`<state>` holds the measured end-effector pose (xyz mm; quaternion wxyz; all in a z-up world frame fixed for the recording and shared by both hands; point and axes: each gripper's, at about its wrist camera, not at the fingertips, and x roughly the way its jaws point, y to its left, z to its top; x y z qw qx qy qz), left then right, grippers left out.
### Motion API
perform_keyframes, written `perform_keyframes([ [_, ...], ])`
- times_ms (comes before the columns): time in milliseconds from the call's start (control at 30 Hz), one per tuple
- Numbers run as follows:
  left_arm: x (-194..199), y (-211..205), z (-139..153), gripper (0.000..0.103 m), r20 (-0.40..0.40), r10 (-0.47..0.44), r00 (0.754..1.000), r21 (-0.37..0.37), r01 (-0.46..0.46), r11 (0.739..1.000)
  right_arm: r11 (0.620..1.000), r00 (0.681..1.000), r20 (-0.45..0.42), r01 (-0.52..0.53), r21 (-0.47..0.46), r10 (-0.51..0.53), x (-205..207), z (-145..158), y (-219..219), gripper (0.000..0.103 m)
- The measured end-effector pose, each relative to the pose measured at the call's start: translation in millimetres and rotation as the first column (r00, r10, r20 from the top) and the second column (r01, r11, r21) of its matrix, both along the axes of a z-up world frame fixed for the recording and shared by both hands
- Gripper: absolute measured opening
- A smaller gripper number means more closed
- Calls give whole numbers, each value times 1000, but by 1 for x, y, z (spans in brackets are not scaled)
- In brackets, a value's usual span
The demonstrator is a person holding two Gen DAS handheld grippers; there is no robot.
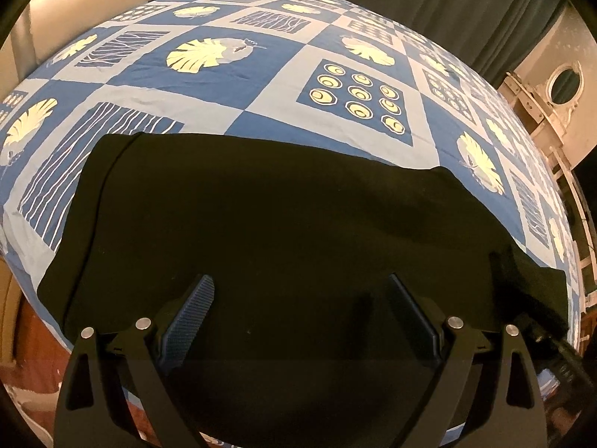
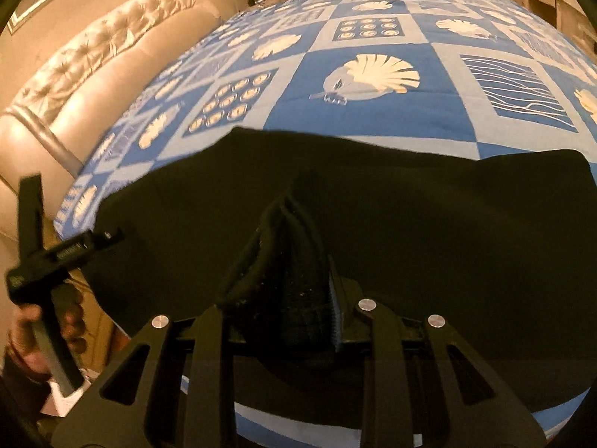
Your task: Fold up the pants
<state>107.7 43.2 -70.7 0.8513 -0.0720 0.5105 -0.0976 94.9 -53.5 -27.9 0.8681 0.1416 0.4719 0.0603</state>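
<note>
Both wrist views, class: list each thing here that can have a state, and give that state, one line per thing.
Black pants: spread on the bed, partly folded, one bunched fold pinched up by the right gripper.
Left gripper: open, above the pants, holding nothing.
Right gripper: shut on a fold of the pants.
Patterned blue bedsheet: spread over the bed, lightly creased.

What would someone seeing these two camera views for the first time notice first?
The black fabric pants fill the near half of both views, spread across a bed covered by a blue patchwork bedspread with cream shell and leaf prints. The right gripper is shut on a raised bunch of the pants, while the left gripper hangs open above them. A tufted cream headboard lies to the left.
</note>
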Motion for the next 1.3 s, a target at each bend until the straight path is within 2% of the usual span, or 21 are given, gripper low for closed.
perform_keyframes([
  [67,0,-1,0,92,1,-1,1000,4,1,1000,1000,1000,14,8,-21,-8,-2,0,3,26],
  [233,0,-2,0,92,6,-5,1000,14,5,1000,999,997,67,34,1,-34,-3,11,3,25],
  [300,-1,-3,0,92,8,-8,1000,20,7,1000,999,998,45,32,14,-32,1,4,6,26],
  [367,-1,-4,0,92,9,-11,1000,24,11,1000,999,1000,18,25,28,-25,4,-5,10,30],
  [400,-1,-4,0,92,10,-13,1000,26,13,1000,999,1000,12,19,39,-19,3,-6,11,38],
  [433,-1,-4,0,92,11,-15,1000,27,15,1000,997,1000,15,1,74,-2,2,-5,13,52],
  [500,-2,-5,-1,92,13,-19,1000,31,18,999,989,999,11,-48,137,47,-2,0,17,68],
  [533,-2,-5,-1,92,14,-21,1000,34,20,999,984,998,7,-70,165,69,-3,2,17,68],
  [633,-3,-6,-1,92,15,-27,1000,43,27,999,943,990,18,-137,302,138,-16,18,7,68],
  [733,-4,-6,-1,92,16,-26,1000,41,26,999,910,993,70,-119,397,99,-40,44,-36,75],
  [833,-4,-4,0,92,15,-15,1000,22,15,1000,887,993,100,2,462,-55,-67,62,-117,84],
  [933,-4,-3,0,92,14,-5,1000,6,5,1000,881,974,48,180,437,-223,-88,54,-190,85],
  [1033,-4,-3,1,92,15,-7,1000,11,7,1000,806,953,-96,295,513,-287,-101,14,-241,85],
  [1133,-5,-5,0,92,19,-16,1000,30,16,999,647,946,-220,323,691,-237,-106,-37,-258,85],
  [1167,-5,-6,0,92,20,-20,1000,37,19,999,617,946,-240,324,718,-217,-104,-45,-257,85],
  [1200,-5,-7,0,92,21,-25,999,46,24,999,619,953,-237,304,724,-191,-102,-47,-253,85],
  [1267,-6,-9,0,92,22,-38,999,58,37,998,669,973,-211,219,711,-94,-90,-42,-239,85],
  [1300,-6,-10,0,92,22,-42,999,62,40,997,679,977,-203,196,708,-70,-88,-41,-235,85],
])
